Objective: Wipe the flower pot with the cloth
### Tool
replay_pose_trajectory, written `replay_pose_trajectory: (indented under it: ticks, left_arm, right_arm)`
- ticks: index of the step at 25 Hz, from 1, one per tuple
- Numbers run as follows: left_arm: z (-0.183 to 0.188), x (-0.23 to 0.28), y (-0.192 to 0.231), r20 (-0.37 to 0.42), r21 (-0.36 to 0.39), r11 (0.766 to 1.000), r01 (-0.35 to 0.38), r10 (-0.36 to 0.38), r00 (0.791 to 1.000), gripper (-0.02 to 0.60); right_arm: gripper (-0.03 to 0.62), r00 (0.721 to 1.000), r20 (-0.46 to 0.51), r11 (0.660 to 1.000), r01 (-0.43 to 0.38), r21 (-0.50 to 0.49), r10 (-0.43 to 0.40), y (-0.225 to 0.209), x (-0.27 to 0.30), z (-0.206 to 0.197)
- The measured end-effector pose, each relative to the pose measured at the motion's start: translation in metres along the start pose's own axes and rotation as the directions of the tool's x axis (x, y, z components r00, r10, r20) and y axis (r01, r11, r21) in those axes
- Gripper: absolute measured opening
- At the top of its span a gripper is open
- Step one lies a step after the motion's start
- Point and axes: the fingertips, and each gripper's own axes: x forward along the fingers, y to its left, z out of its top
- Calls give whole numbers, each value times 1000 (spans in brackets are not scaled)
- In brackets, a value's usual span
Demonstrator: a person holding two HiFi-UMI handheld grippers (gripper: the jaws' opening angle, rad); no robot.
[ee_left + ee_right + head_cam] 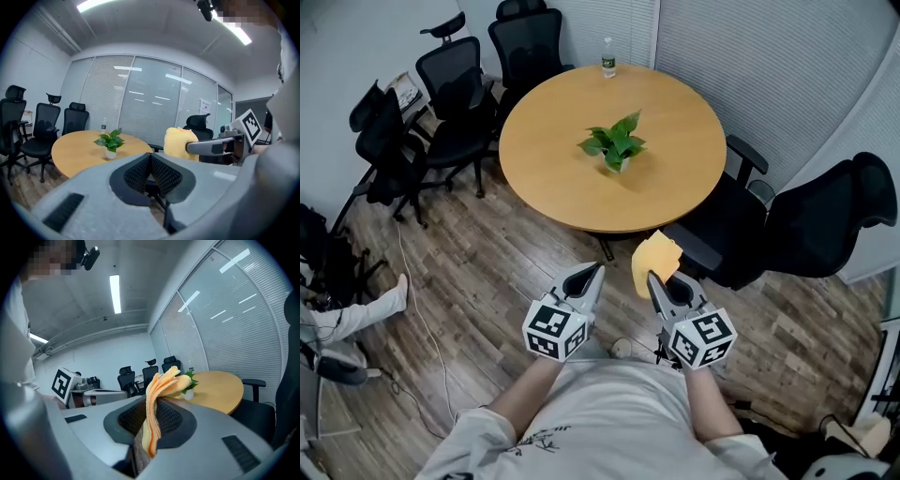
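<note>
Lower centre of head view: left gripper and right gripper side by side, apart, both aimed toward top of frame. Marker cube at rear of left one, likewise on right one.

Left gripper: jaws clenched tip to tip, nothing between them. Confirmed in left gripper view, with mesh pads meeting at centre frame.

Right gripper: clamped on cloth, yellow-orange, folded. In right gripper view, pinched between pads at centre frame, upper end standing up past jaw tips and flopping right, lower end hanging down behind pads. In left gripper view, seen as a yellow lump right of centre, at tip of right gripper.

Pot: small, white, upright, near middle of round wooden table, upper centre of head view. Holds green plant. Well apart from both grippers and from cloth; no contact.

Bottle: upright at far edge of table, top of frame.

Chairs: black, office type, grouped at upper left beside table; one more at right of frame, close against table edge.

Floor: wood plank, visible at left and lower right.
</note>
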Motion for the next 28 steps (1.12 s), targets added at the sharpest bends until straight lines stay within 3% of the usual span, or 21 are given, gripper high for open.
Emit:
replay_pose_trajectory:
  ticks: [12, 28]
  left_arm:
    - [-4, 39, 27, -11, -20, 1000, 5, -5, 1000, 11]
    - [64, 160, 162, -12, 28, 996, 86, -86, 996, 11]
  right_arm:
    - [48, 999, -36, 1000, 17, 16, -16, -30, 36, -10]
    - [48, 990, 20, 988, 137, 77, -139, -130, 184, 68]
